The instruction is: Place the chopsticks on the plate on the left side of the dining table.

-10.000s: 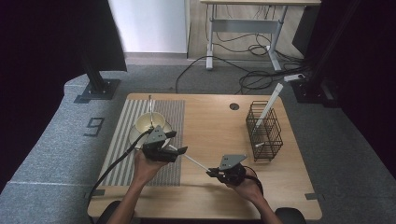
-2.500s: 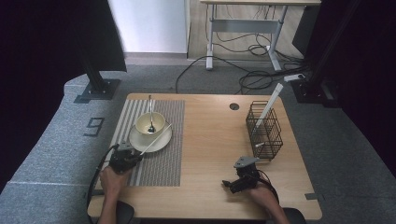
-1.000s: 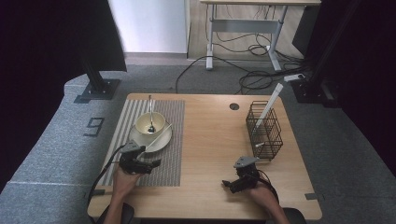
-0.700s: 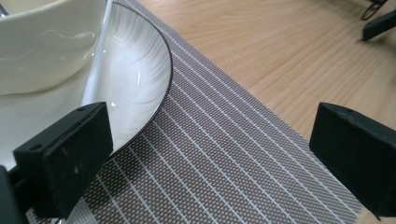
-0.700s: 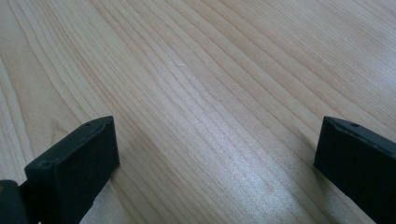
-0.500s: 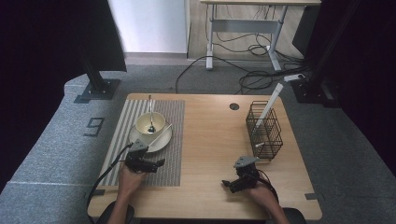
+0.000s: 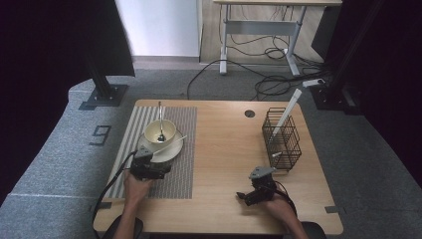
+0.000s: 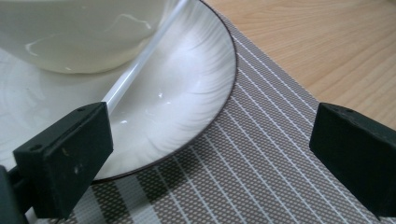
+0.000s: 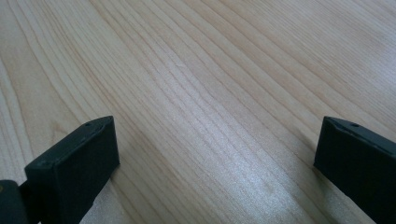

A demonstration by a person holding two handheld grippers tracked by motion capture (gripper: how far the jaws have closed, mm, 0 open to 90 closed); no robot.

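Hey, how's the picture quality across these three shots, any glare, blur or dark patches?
High view: evenly lit wooden table, surroundings falling into near-black at both sides. Left gripper view: bright glare streaks on the glossy white plate; the left hand-held gripper has its near black jaws slightly soft, the woven striped placemat sharp. Right gripper view: soft sheen on the wood grain, jaw edges of the right hand-held gripper blurred.

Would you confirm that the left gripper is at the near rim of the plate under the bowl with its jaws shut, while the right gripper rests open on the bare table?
Not quite: the left gripper is open, not shut. The left gripper view shows its jaws set wide apart over the plate rim and the placemat, clamping nothing. The rest holds: the plate sits under the bowl, and the right gripper is open over the bare table.
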